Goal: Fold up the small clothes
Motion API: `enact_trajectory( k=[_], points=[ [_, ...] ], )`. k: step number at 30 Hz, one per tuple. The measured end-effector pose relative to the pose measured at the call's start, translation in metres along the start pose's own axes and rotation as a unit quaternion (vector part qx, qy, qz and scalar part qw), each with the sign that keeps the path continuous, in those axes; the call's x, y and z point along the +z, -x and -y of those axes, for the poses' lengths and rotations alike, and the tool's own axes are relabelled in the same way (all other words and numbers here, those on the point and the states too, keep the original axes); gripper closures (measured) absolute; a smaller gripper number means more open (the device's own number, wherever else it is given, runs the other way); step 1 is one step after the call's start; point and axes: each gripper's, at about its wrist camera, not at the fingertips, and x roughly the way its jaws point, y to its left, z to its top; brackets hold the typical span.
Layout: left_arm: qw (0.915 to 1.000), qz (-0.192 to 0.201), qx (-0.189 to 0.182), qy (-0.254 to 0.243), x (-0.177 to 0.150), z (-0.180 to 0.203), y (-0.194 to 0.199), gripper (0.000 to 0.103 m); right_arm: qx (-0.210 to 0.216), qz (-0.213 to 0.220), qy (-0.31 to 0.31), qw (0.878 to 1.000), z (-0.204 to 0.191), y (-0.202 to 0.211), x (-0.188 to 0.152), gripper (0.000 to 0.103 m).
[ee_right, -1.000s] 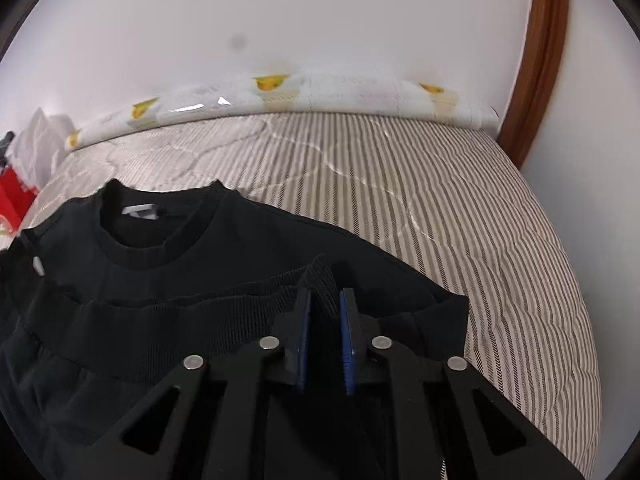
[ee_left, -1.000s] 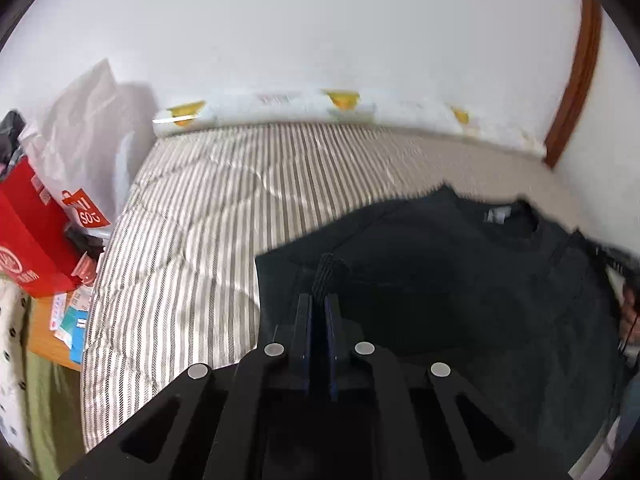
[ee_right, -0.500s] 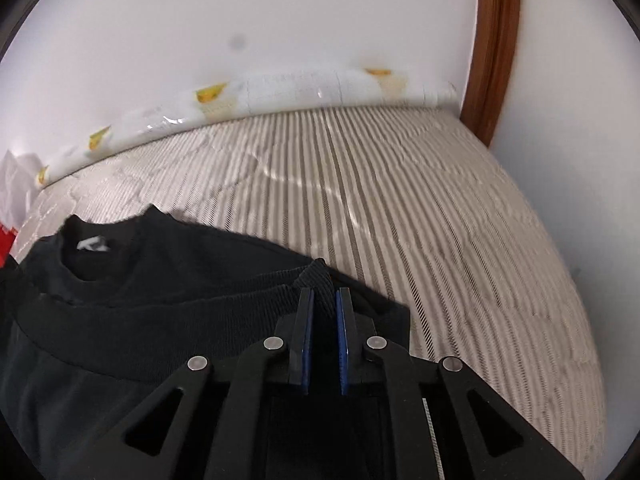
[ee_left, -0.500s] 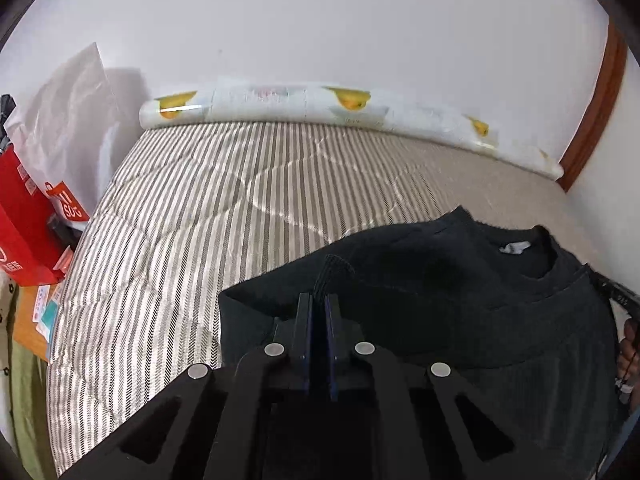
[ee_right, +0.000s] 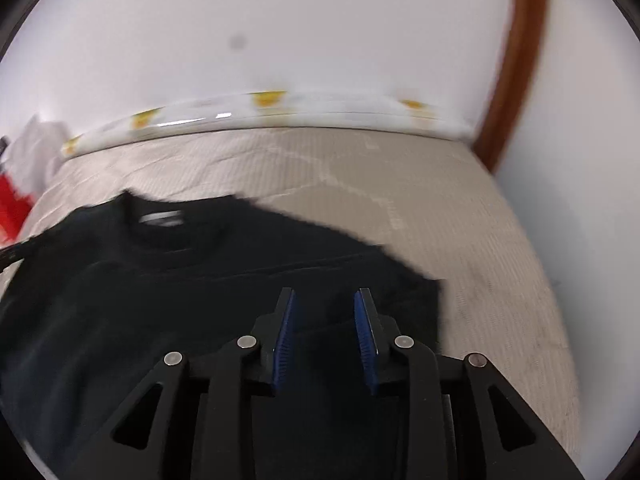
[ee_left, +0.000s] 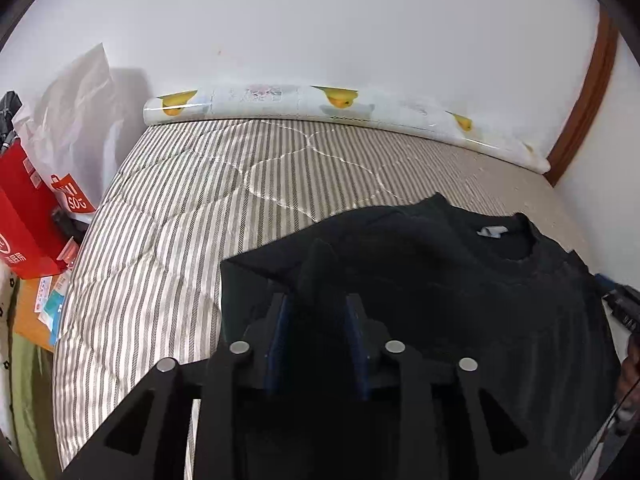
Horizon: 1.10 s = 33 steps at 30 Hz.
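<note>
A black top [ee_left: 440, 280] is lying folded on the striped bed [ee_left: 180, 240], its collar and white label [ee_left: 491, 232] turned toward the wall. The jaws of the left hand-held gripper [ee_left: 316, 308] have just been opening; a raised fold of the top is standing between the blue pads, which are no longer pressing on it. The jaws of the right hand-held gripper [ee_right: 325, 300] have likewise just been opening and are being held apart above the top's near edge, nothing gripped.
</note>
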Motion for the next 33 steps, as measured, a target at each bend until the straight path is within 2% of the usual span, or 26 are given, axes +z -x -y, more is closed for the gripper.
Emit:
enact_trajectory(
  k=[2, 5, 8, 11, 16, 20, 29, 33],
  points=[
    [1.0000, 0.003, -0.004, -0.003, -0.005, 0.001, 0.008, 0.070, 0.025, -0.011, 0.026, 0.999, -0.037, -0.004, -0.005, 0.072],
    [1.0000, 0.007, -0.004, -0.004, -0.013, 0.000, 0.022, 0.070, 0.037, -0.020, 0.048, 0.998, -0.080, -0.010, -0.013, 0.072],
    [0.9998, 0.021, 0.002, -0.005, -0.018, -0.003, 0.037, 0.067, 0.038, -0.022, 0.056, 0.997, -0.104, -0.016, -0.019, 0.072],
    [0.9995, 0.032, 0.000, 0.001, -0.022, -0.006, 0.051, 0.065, 0.013, -0.028, 0.048, 0.998, -0.111, -0.024, -0.024, 0.072],
    [0.9983, 0.058, -0.007, 0.006, -0.035, -0.008, 0.074, 0.063, -0.003, -0.036, 0.039, 0.999, -0.111, -0.024, -0.033, 0.068],
    [0.9974, 0.070, -0.012, 0.004, -0.047, -0.005, 0.084, 0.063, -0.018, -0.018, 0.039, 0.999, -0.112, -0.023, -0.041, 0.064],
    [0.9979, 0.064, -0.009, 0.002, -0.071, -0.006, 0.087, 0.063, -0.040, -0.003, 0.040, 0.998, -0.118, -0.022, -0.045, 0.064],
    [0.9986, 0.051, -0.004, 0.014, -0.079, -0.013, 0.081, 0.063, -0.036, -0.002, 0.032, 0.999, -0.115, -0.022, -0.045, 0.064]
  ],
)
